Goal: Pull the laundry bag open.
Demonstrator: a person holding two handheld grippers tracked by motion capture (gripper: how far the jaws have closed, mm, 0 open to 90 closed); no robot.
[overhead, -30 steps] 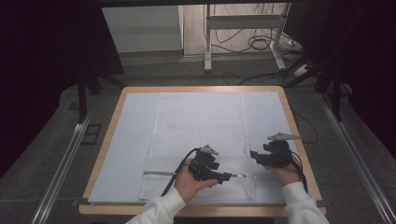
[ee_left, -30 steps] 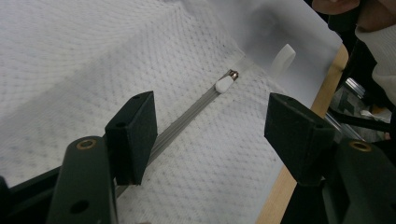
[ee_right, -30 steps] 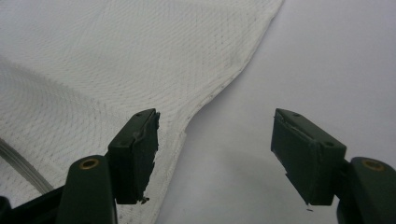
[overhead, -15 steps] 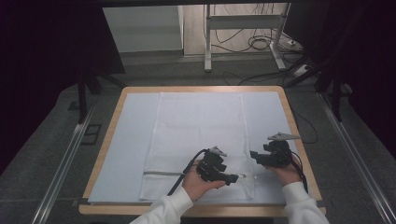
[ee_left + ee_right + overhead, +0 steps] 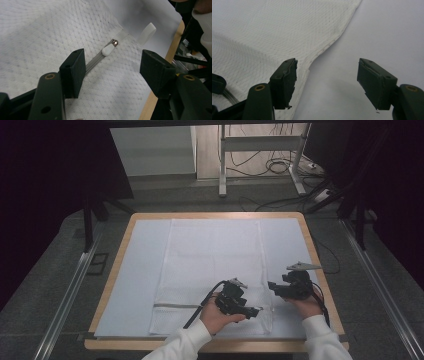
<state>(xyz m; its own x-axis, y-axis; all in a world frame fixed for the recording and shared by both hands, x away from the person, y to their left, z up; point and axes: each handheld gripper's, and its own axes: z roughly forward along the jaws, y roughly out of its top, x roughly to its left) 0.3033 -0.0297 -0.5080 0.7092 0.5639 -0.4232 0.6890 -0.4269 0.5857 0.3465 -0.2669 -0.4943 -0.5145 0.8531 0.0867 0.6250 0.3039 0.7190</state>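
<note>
High view: a white mesh bag [image 5: 212,270] is seen mid-frame on the surface [image 5: 140,265], its zipper pull [image 5: 108,50] centre-frame between the left hand-held gripper's [image 5: 112,68] open, narrowing, empty jaws, where mesh could be pinched instead.

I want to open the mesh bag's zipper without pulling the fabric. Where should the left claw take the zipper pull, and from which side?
Grip the white pull tab, not the mesh bag around it. The tab lies flat along the zipper track, pointing back toward the left claw, whose jaws stand open astride the track. Probably best to come along the track and pinch the tab across its narrow sides.
</note>
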